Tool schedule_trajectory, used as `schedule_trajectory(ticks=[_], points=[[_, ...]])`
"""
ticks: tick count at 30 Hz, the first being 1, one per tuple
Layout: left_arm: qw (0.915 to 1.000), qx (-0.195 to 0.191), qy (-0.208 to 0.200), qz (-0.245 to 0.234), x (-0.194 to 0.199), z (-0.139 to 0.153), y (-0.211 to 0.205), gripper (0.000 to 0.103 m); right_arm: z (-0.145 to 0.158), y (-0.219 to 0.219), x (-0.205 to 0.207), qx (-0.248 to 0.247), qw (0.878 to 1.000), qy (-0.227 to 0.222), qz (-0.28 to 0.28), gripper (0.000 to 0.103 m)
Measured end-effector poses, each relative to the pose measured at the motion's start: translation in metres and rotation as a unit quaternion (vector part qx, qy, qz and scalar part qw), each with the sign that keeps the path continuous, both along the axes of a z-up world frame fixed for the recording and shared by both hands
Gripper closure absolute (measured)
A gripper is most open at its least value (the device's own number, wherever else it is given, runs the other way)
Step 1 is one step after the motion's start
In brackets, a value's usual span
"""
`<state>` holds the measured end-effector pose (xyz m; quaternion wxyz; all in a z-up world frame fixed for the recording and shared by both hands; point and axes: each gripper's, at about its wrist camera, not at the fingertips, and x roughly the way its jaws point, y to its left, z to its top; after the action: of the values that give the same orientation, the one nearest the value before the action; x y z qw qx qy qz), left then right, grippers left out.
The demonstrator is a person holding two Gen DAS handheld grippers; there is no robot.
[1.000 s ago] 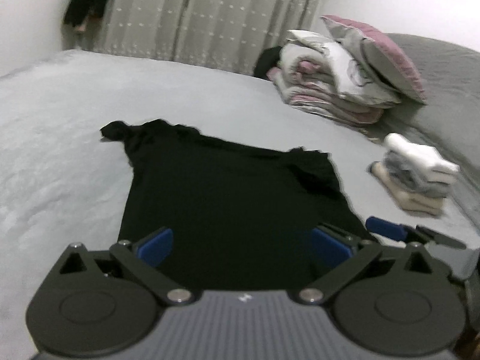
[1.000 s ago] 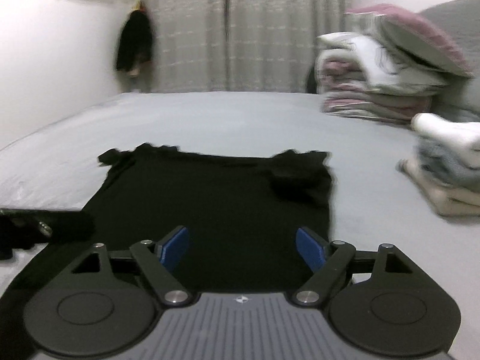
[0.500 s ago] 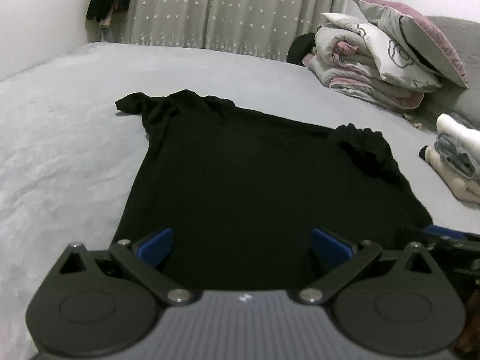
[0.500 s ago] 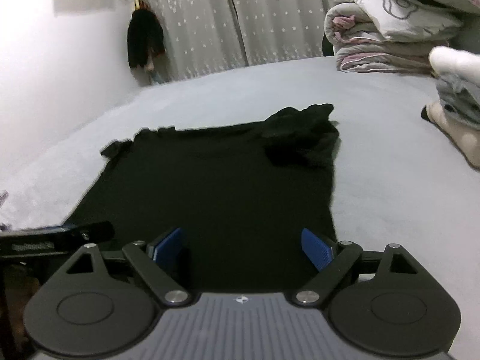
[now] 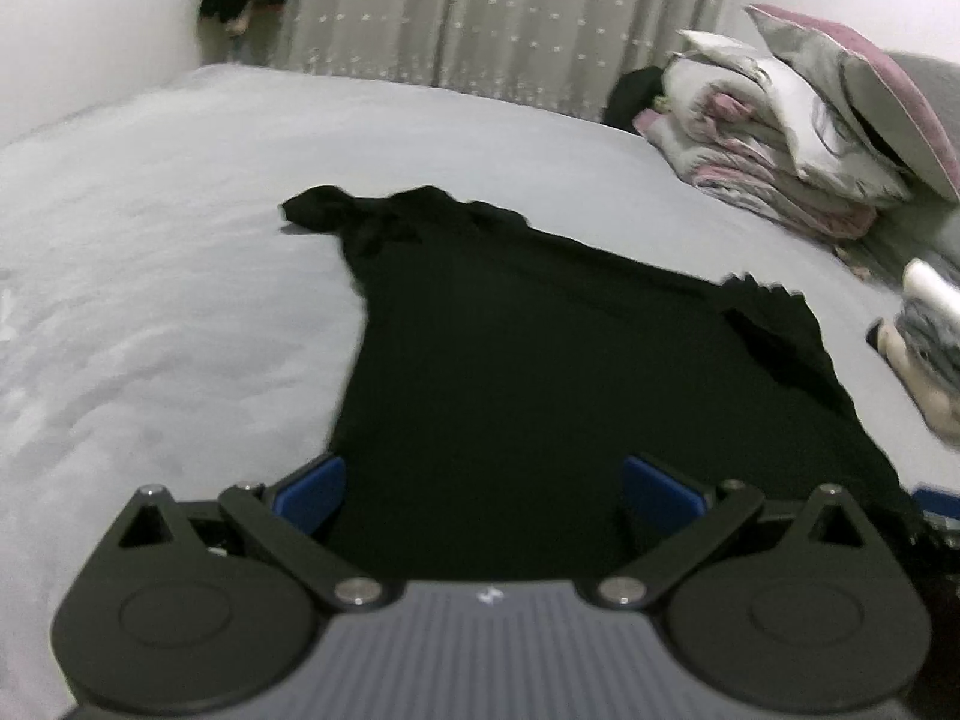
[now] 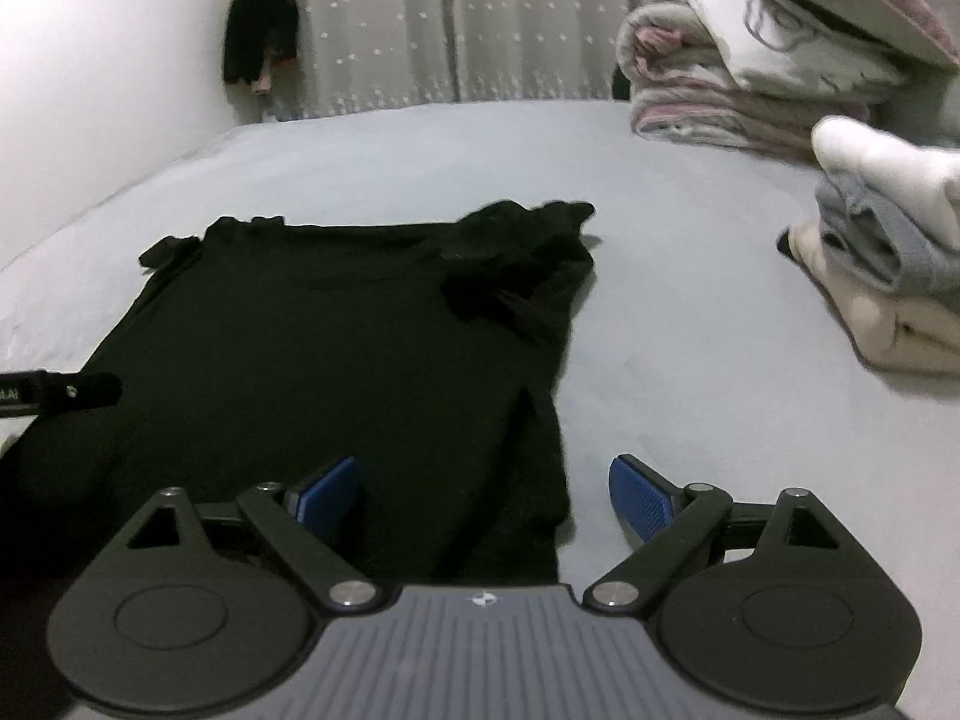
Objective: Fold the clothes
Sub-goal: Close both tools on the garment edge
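Spreading across most of both views, a wide pale grey bed cover (image 5: 180,276) is lying flat and bare at the left of the left wrist view and along the strip right of the shirt in the right wrist view, leaving open room on both flanks. Dotted grey curtains (image 6: 456,30) are closing off the top edge. A stack of folded pink-and-white quilts topped by a mauve pillow (image 5: 798,138) is crowding the upper right corner, and a smaller pile of folded white, grey and cream clothes (image 6: 888,276) is sitting at the right edge, well apart from the shirt.

A black short-sleeved T-shirt (image 5: 540,390) is lying spread out in the middle of the bed, hem toward the cameras and collar toward the curtains. Its body is lying mostly smooth; both sleeves are bunching into crumpled lumps at the far corners, the right one (image 6: 528,258) folding in over the chest. Its right side edge is running straight down toward the lower middle of the right wrist view.

The left gripper (image 5: 480,492) is hanging over the hem with its blue pads spread wide, pinching nothing. The right gripper (image 6: 486,492) is straddling the shirt's lower right corner; its jaws have just been opening and are standing wide, the fabric lying loose between them.
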<state>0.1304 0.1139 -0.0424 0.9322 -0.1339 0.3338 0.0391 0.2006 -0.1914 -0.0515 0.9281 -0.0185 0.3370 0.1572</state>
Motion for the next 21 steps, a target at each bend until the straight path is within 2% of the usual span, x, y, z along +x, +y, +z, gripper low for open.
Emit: schedule_trajectory(ticks=[6, 10, 12, 15, 17, 19, 21], points=[[0.9983, -0.012, 0.016, 0.055, 0.004, 0.005, 0.032, 0.0, 0.004, -0.014, 0.005, 0.016, 0.999, 0.026, -0.027, 0.012], [0.9942, -0.058, 0.028, 0.086, 0.007, 0.005, 0.061, 0.001, 0.008, -0.033, 0.011, 0.058, 0.995, 0.046, -0.061, 0.013], [0.992, -0.08, 0.028, 0.093, 0.007, 0.005, 0.07, 0.006, 0.01, -0.046, 0.014, 0.093, 0.991, 0.057, -0.08, 0.015], [0.9901, -0.084, 0.029, 0.108, 0.007, 0.005, 0.077, 0.024, 0.009, -0.058, 0.018, 0.132, 0.984, 0.071, -0.099, 0.021], [0.9891, -0.087, 0.028, 0.115, 0.007, 0.004, 0.081, 0.04, 0.009, -0.06, 0.019, 0.138, 0.982, 0.073, -0.103, 0.028], [0.9869, -0.104, 0.027, 0.12, 0.007, 0.003, 0.088, 0.045, 0.009, -0.059, 0.019, 0.135, 0.983, 0.073, -0.1, 0.039], [0.9835, -0.128, 0.025, 0.125, 0.008, 0.001, 0.096, 0.048, 0.009, -0.057, 0.019, 0.137, 0.983, 0.073, -0.095, 0.044]])
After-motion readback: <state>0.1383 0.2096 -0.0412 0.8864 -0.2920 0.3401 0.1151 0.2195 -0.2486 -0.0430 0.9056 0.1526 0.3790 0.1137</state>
